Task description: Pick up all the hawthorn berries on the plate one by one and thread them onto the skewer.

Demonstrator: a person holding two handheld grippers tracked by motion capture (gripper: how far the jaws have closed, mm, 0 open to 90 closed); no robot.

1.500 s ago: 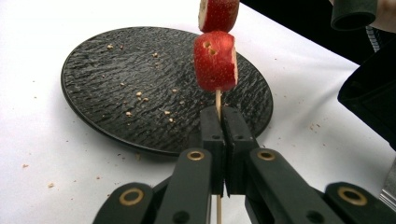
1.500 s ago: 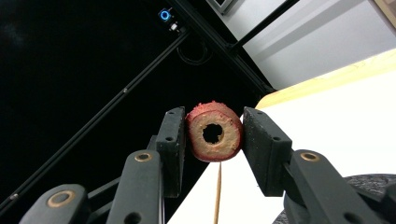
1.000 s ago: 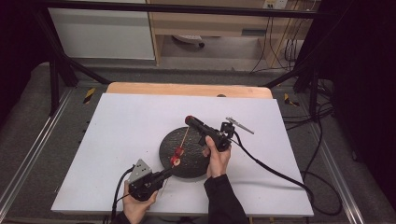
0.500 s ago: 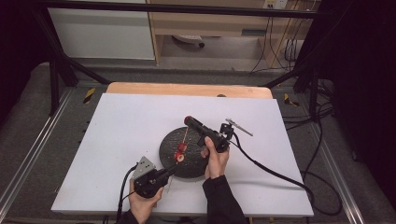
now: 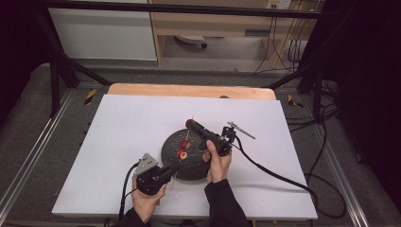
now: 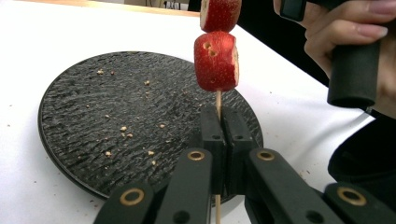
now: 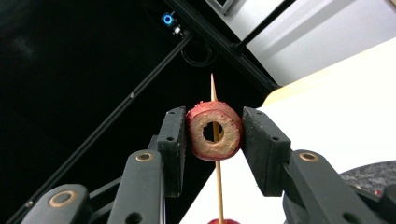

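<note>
While left claw [image 6: 218, 126] clamps thin wooden skewer [image 6: 217, 100] upright, right claw [image 7: 214, 135] grips red cored fruit ring [image 7: 214, 131]: push straight down toward red fruit slices [image 6: 215, 60], avoid bending stick.

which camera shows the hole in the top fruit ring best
The right gripper view: the ring faces the camera, skewer passing through its hole. The left gripper view shows its red underside, cropped; the high view shows a small red blob.
</note>
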